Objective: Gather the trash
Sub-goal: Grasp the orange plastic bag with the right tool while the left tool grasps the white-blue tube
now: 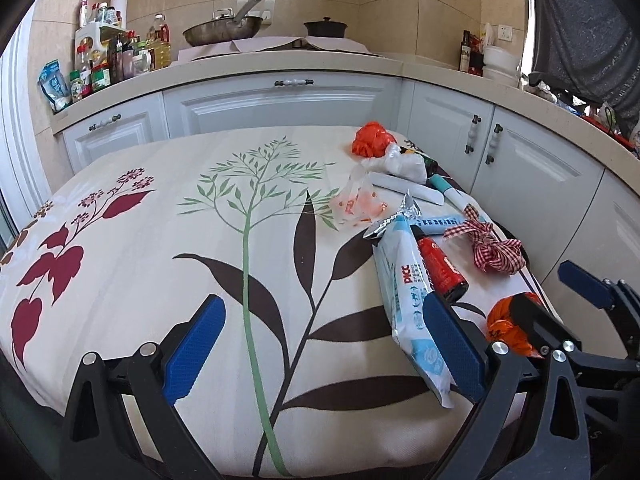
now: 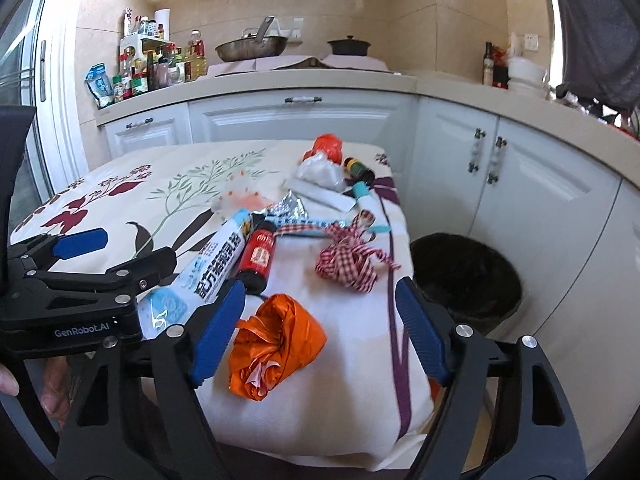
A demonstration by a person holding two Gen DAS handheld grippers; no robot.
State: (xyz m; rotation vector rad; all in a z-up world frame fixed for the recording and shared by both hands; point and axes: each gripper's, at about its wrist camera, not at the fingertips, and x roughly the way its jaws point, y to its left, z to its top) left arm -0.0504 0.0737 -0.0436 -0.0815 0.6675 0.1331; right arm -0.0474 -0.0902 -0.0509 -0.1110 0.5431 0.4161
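The right hand-held gripper [image 2: 320,328] is open, with its two blue pads wide apart. A crumpled orange bag [image 2: 276,350] lies on the table [image 2: 352,400] between the pads. The pads do not press on it. The left pad is just beside the bag, and the right pad is well apart from it.

The left hand-held gripper [image 1: 324,348] is open too. Nothing sits between its blue pads but the flowered cloth [image 1: 160,240]. Its right pad is just beside a long white and blue packet [image 1: 408,280].

A little farther on, a red bottle [image 2: 258,256] lies next to that packet. Beside it is a red checked ribbon [image 2: 348,266], all bunched up. Past these lie a shiny foil wrapper [image 2: 288,206], a clear bag with orange bits [image 1: 356,204], a flat white stick [image 1: 408,190], and a white crumpled bag [image 1: 404,164]. At the far end of the table sits another orange bag [image 1: 370,140], with a small dark bottle [image 2: 358,170] close by.

On the floor to the right of the table stands a bin with a black bag [image 2: 468,276] in it.

Far back is a counter with a pan [image 1: 222,32], a dark pot [image 1: 325,27], and many bottles [image 1: 120,56].
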